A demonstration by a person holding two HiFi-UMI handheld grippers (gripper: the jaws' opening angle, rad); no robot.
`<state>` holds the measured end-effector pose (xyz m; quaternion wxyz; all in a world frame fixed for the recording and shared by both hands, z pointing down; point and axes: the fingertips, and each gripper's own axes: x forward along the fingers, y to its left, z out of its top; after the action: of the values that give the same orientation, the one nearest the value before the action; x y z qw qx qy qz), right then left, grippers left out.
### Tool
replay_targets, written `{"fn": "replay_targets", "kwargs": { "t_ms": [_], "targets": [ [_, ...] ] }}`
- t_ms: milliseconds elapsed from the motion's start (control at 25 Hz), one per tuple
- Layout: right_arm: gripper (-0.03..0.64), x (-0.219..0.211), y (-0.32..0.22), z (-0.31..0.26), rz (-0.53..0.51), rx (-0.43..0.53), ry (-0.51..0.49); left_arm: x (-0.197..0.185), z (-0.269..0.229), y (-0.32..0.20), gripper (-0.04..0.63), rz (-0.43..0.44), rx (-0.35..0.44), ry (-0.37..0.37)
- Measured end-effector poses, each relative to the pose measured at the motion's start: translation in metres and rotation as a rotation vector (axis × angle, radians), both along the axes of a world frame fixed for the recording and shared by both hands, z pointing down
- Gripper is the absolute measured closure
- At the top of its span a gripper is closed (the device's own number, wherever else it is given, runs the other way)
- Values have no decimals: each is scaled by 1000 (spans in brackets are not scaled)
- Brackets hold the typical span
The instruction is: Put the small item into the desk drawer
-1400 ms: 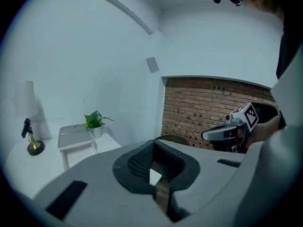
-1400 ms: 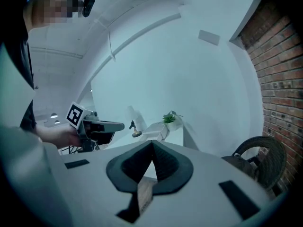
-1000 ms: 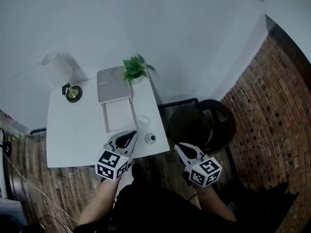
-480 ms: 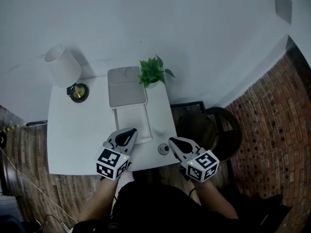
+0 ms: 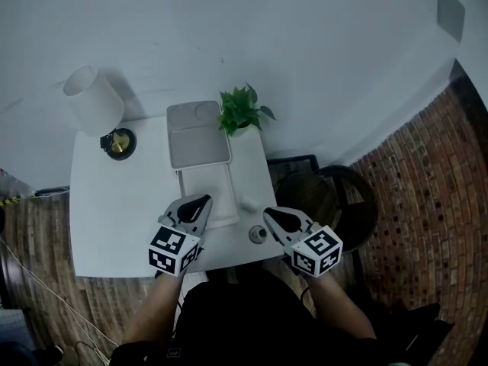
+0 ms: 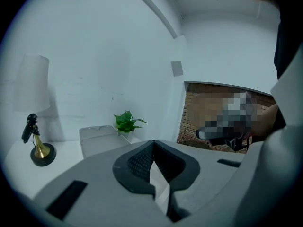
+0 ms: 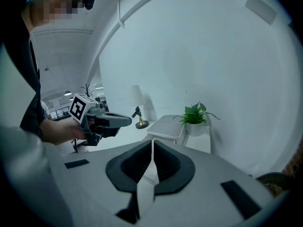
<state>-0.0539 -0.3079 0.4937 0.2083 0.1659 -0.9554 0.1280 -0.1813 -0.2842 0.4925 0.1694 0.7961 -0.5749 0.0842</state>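
On the white desk stands a grey drawer box with its white drawer pulled out toward me. A small round grey item lies near the desk's front right corner. My right gripper hovers just right of it, shut and empty. My left gripper is over the drawer's front left, also shut with nothing in it. In the left gripper view the jaws meet, with the drawer box beyond them. In the right gripper view the jaws meet too.
A small white object sits right of the drawer. A potted plant stands at the back right of the desk and a white lamp with a brass base at the back left. A black round chair is off the desk's right side.
My right gripper has come from beside the black chair to the desk's front right corner, next to the round item. The left gripper has stayed by the drawer. The head view has shifted.
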Motion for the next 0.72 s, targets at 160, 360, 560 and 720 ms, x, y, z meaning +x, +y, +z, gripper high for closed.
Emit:
{"fn": "replay_targets", "kwargs": {
  "t_ms": [160,360,560,720],
  "targets": [
    [611,-2,-5,13,-42,-18,28,-1,-1,-3,588,-24,-5,-6],
    [542,-3,-16,29,-117,-34,72,-4,5,-9,588,-95,-26,-3],
    [506,-3,-33,57,-187,-62,128,2,17,-15,588,-145,-60,5],
    [480,-3,-41,83,-231,-101,166,10,30,-19,588,-174,-95,17]
  ]
}}
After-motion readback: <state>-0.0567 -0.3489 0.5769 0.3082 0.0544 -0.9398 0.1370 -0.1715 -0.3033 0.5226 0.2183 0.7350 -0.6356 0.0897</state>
